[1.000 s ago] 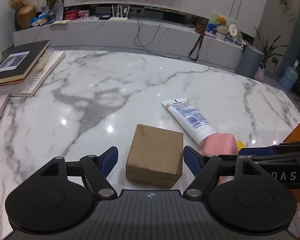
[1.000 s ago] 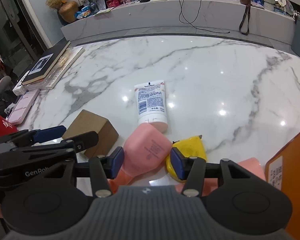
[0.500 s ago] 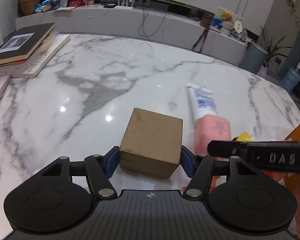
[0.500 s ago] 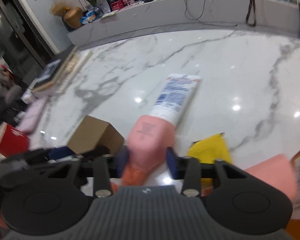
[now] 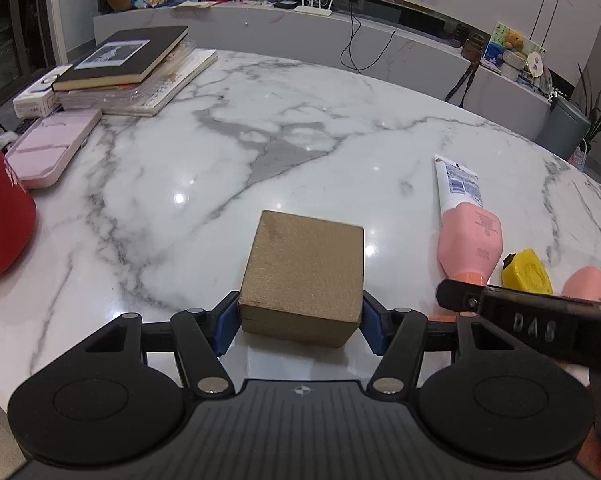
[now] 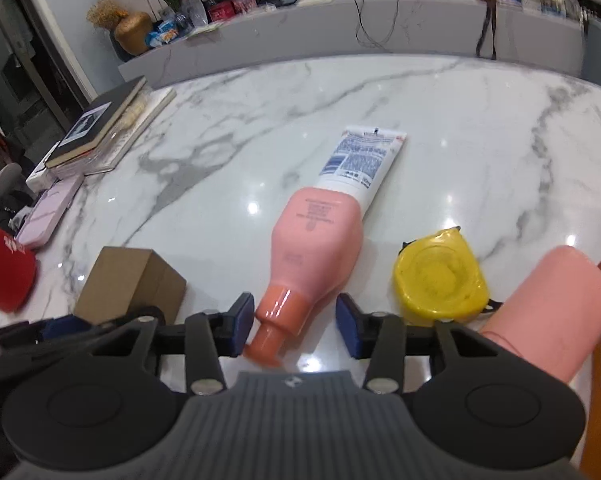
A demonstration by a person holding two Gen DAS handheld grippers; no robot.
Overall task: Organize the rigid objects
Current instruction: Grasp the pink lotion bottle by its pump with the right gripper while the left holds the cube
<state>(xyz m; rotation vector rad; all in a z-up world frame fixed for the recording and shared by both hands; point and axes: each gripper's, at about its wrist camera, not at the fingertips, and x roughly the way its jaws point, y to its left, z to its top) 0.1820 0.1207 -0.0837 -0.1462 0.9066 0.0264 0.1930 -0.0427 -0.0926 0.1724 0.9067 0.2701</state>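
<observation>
While both grippers close, little is sorted: left gripper (image 5: 300, 320) clamps the brown box (image 5: 302, 276) on the marble table (image 5: 260, 128); right gripper (image 6: 296, 326) straddles the pink bottle (image 6: 316, 236) neck (pads apart); tube (image 6: 360, 160) and yellow tape measure (image 6: 440, 280) wait.

My two wrist cameras sat low and close over the marble table (image 5: 260, 128), each looking forward and down along its own fingers toward the far counter (image 6: 380, 12), and both caught the brown box (image 5: 304, 272), pink bottle (image 6: 316, 240) and books (image 5: 120, 60).
</observation>
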